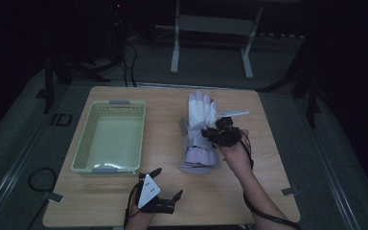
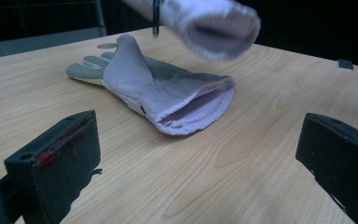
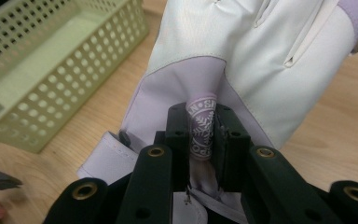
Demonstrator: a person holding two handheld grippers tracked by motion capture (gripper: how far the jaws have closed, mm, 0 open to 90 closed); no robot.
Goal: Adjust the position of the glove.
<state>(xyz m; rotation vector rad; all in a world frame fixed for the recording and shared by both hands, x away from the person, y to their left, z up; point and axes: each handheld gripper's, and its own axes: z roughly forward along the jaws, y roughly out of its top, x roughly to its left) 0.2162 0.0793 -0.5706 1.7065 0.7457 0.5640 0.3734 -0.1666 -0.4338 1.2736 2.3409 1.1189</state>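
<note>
A white and lilac glove (image 1: 202, 111) hangs from my right gripper (image 1: 215, 130) over the middle of the table. In the right gripper view the jaws of my right gripper (image 3: 201, 126) are shut on a lilac fold of that glove (image 3: 261, 60) bearing a snowflake badge. In the left gripper view its open cuff (image 2: 214, 23) floats above a second glove (image 2: 158, 88), which lies flat on the table with its cuff towards me. That second glove (image 1: 197, 160) sits under the held one. My left gripper (image 1: 168, 182) rests near the front edge, open and holding nothing (image 2: 198, 163).
A pale green perforated basket (image 1: 109, 103) stands on the left half of the wooden table (image 1: 268, 182), and its wall (image 3: 74, 70) is close to the held glove. A metal stand (image 1: 211, 24) is on the floor beyond the far edge.
</note>
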